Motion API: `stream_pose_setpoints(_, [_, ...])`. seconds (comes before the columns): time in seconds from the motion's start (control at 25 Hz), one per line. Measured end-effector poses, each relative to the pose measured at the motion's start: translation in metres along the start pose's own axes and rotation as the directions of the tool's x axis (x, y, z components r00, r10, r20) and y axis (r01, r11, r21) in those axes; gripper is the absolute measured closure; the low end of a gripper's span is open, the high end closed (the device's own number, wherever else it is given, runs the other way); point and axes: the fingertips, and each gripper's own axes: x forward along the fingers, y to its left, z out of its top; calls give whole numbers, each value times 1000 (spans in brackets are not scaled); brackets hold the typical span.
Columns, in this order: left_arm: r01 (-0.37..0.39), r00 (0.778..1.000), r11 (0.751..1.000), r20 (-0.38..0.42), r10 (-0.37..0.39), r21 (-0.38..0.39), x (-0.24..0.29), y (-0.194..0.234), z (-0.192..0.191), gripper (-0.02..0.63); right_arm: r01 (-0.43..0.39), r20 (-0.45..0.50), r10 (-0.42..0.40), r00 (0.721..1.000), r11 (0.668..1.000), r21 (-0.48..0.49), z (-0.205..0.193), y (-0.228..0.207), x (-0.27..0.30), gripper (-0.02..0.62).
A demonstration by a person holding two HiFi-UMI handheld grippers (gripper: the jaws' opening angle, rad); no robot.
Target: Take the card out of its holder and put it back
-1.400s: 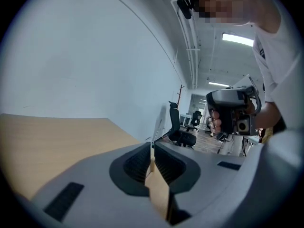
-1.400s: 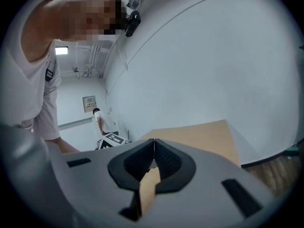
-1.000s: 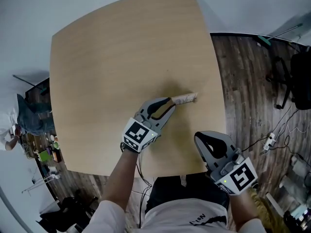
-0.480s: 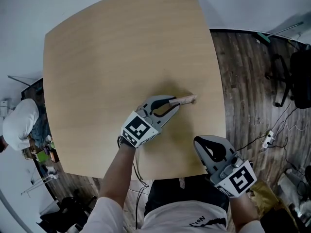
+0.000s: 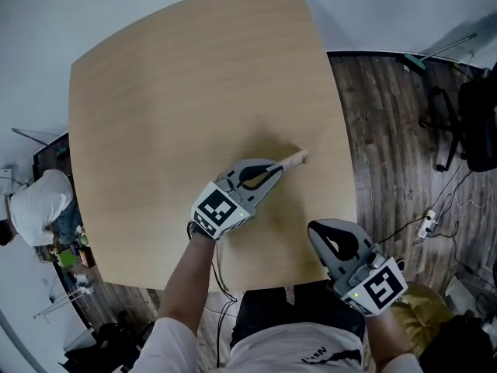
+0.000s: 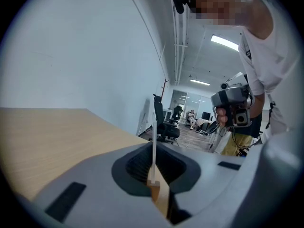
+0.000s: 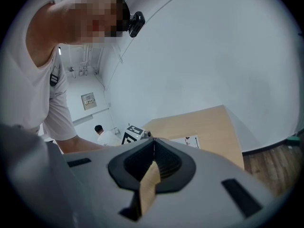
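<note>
The left gripper (image 5: 277, 168) is clamped on the card (image 6: 154, 132). In its own view the jaws close on a thin white edge that rises straight up between them. At the foot of that edge sits the notched end of a pale wooden holder (image 6: 159, 194). Whether the pads also press the wood cannot be told.

From above, card and holder read as one narrow tan and whitish strip. Its long axis runs from the jaw tips toward the desk's (image 5: 171, 92) right edge and slants a little toward the far side. The strip rests on the desk near that right edge, somewhat nearer the near edge than the far one. The card stands on its long edge. The face turned toward the near edge is white with a few small dark and red marks, too small to read.

The right gripper (image 5: 313, 228) hangs over the desk's near right corner, well apart from the card. Its jaws are pressed together with nothing between them, and they point toward the left gripper.
</note>
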Motion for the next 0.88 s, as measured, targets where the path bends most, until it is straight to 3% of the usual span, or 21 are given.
stream_pose_setpoints(0.44, [-78,995,997,57,77,18,-26,-5,69,580,14,65,-12,998,1000,-24,34,16,-21,581])
stream_pose_setpoints(0.88, [-149,977,989,156,147,3,-79,-54,172,580,92,131,-86,988,995,-45,85,24,-47,581])
